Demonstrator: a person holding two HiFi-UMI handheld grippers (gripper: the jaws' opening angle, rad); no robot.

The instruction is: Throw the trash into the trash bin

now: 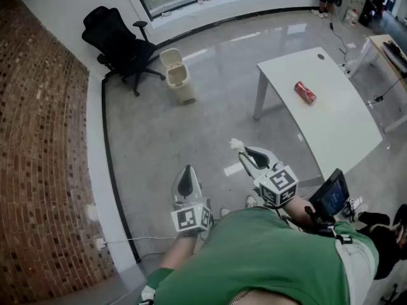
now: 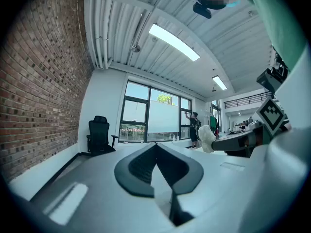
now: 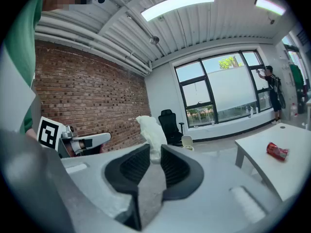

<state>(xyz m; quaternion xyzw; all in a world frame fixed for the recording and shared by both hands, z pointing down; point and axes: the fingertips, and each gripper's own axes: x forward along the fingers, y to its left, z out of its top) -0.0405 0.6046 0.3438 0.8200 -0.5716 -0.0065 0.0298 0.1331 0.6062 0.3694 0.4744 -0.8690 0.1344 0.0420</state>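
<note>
Overhead, the head view shows a person in a green shirt (image 1: 267, 259) standing on a grey polished floor (image 1: 191, 138), one gripper in each hand.

Right gripper (image 3: 154, 149): its fingers (image 3: 133, 166) are clenched on a small white wad (image 3: 150, 130). The wad is probably tissue or crumpled paper, but the fisheye view does not settle which. It stands up from between the fingertips, held in the air over the floor, well apart from the trash bin (image 1: 178, 75).

Left gripper (image 2: 156, 148): the two dark fingers (image 2: 141, 166) are pressed together at their tips, with nothing between them. It is held beside the right gripper, a little lower in the head view and pointing the same way.

Trash bin: beige, lid raised, standing on the floor near the far wall, just beside a black office chair (image 1: 117, 43).

Table (image 1: 331, 126): white, to the person's right. A red can (image 1: 305, 92) lies on its side on the top, near the middle of the table's width.

Surroundings: a brick wall (image 1: 38, 170) runs along the left side. Large windows (image 3: 228, 91) fill the far end of the room, where another person (image 3: 272, 89) stands by the glass. A dark screen (image 1: 332, 196) is mounted near the person's right forearm.
</note>
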